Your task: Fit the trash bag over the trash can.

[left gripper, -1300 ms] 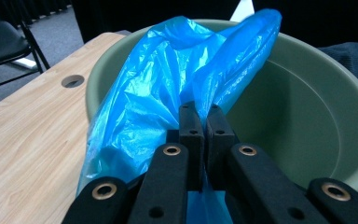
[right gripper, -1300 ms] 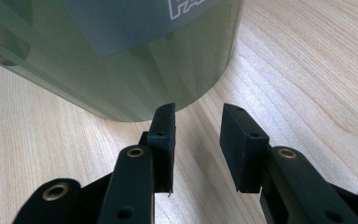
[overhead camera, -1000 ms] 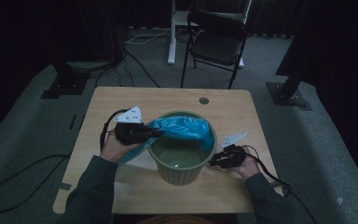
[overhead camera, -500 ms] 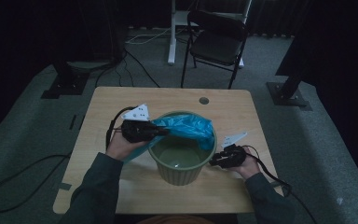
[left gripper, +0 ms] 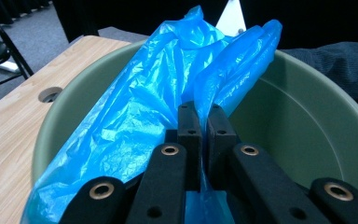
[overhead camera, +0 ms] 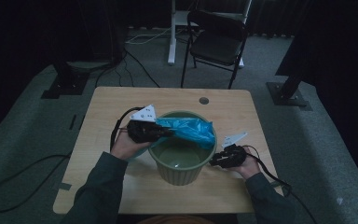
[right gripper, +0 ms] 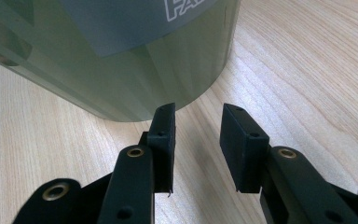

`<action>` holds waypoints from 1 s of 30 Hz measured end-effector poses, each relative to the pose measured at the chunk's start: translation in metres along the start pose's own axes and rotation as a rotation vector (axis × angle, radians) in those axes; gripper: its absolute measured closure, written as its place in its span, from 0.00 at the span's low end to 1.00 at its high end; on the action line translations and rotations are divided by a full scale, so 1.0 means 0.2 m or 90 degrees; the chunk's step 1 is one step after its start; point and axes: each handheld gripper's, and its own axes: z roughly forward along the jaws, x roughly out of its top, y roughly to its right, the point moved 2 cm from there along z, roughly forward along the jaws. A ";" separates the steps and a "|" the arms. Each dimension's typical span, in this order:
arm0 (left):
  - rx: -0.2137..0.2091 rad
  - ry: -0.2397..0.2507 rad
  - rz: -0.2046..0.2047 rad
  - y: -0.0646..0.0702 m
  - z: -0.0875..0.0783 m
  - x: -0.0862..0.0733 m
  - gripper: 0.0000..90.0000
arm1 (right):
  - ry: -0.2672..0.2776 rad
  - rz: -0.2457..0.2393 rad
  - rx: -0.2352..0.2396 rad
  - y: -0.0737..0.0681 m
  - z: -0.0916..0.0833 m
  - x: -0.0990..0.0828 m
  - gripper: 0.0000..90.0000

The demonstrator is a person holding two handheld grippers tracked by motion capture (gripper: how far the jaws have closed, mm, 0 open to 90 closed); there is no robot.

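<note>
We pinch thin blue plastic bag [left gripper: 135, 121] in closed left gripper [left gripper: 199, 122], bag draped over upper-left rim of round green plastic bin [overhead camera: 179, 169] at frame centre. Right gripper [right gripper: 196, 122] open, empty, beside bin base. Lining barely begun; spreading over rim left.

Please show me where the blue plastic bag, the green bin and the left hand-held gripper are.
blue plastic bag [left gripper: 135, 121], left gripper view, crumpled middle.
green bin [overhead camera: 179, 172], high view, outer front wall.
left hand-held gripper [left gripper: 204, 123], left gripper view, between fingertips.

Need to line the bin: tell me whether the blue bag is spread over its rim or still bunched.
Bunched. The blue bag lies crumpled across the green bin, pinched in the left gripper.
</note>
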 end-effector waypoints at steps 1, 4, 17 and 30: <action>0.003 0.001 -0.003 0.00 -0.01 -0.01 0.97 | -0.001 -0.001 0.000 0.00 0.00 0.00 0.73; 0.008 0.000 -0.007 -0.01 -0.03 -0.03 0.97 | -0.002 -0.001 0.000 0.00 0.00 0.00 0.73; 0.030 -0.010 -0.016 -0.03 -0.13 -0.10 0.96 | -0.004 -0.002 0.002 0.00 0.01 0.00 0.73; 0.015 -0.013 -0.006 -0.01 -0.03 -0.01 0.95 | -0.005 -0.003 0.002 0.00 0.01 0.00 0.73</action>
